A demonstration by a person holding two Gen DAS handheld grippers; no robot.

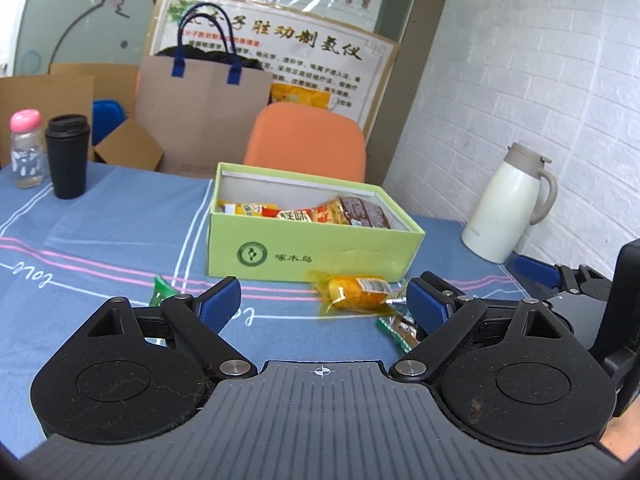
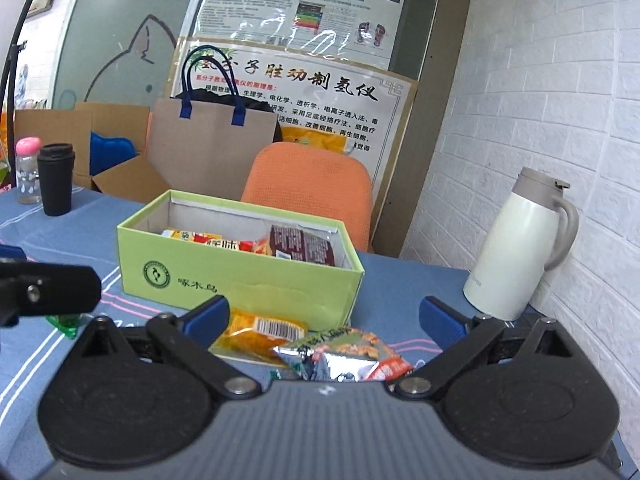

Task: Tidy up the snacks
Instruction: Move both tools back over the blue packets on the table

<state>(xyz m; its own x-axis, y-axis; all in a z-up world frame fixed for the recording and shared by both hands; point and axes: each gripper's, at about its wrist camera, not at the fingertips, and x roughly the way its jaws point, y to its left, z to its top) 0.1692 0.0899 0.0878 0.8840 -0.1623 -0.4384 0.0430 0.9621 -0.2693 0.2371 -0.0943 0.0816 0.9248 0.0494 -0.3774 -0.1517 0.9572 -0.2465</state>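
Note:
A light green open box (image 1: 312,254) stands mid-table and holds several snack packets (image 1: 320,212). In front of it lies a yellow packet (image 1: 356,290), just ahead of the right finger of my left gripper (image 1: 322,304), which is open and empty. A small green-and-brown snack (image 1: 394,328) lies by that finger, and a green wrapper (image 1: 162,288) lies to the left. My right gripper (image 2: 325,320) is open wide. The yellow packet (image 2: 260,334) and a foil packet (image 2: 344,354) lie on the cloth between its fingers, untouched by the pads.
A white jug (image 1: 508,204) stands at the right by the brick wall. At the far left stand a black tumbler (image 1: 66,156) and a pink-capped bottle (image 1: 27,148). Behind the table are an orange chair (image 1: 306,140), a paper bag (image 1: 200,100) and cardboard boxes.

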